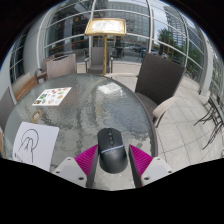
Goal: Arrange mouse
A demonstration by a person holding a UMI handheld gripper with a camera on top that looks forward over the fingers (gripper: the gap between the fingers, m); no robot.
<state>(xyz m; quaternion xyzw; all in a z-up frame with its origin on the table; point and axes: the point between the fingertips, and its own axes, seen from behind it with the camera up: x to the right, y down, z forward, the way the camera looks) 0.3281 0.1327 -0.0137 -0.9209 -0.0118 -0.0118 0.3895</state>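
Observation:
A black computer mouse (113, 150) lies lengthwise between my gripper's (114, 161) two fingers, its nose pointing away from me. Both magenta pads (88, 159) touch its sides, so the gripper is shut on it. It sits over the near part of a round glass table (110, 108). I cannot tell whether the mouse rests on the glass or hangs just above it. To the left of the fingers lies a white sheet (24, 143) with a hand-drawn outline on it.
A printed colourful leaflet (52, 96) lies on the table's far left. Dark chairs stand beyond the table at the right (160, 75) and far left (62, 65). A wooden stand (105, 28) rises behind the table. Another black chair (213, 108) is off to the right.

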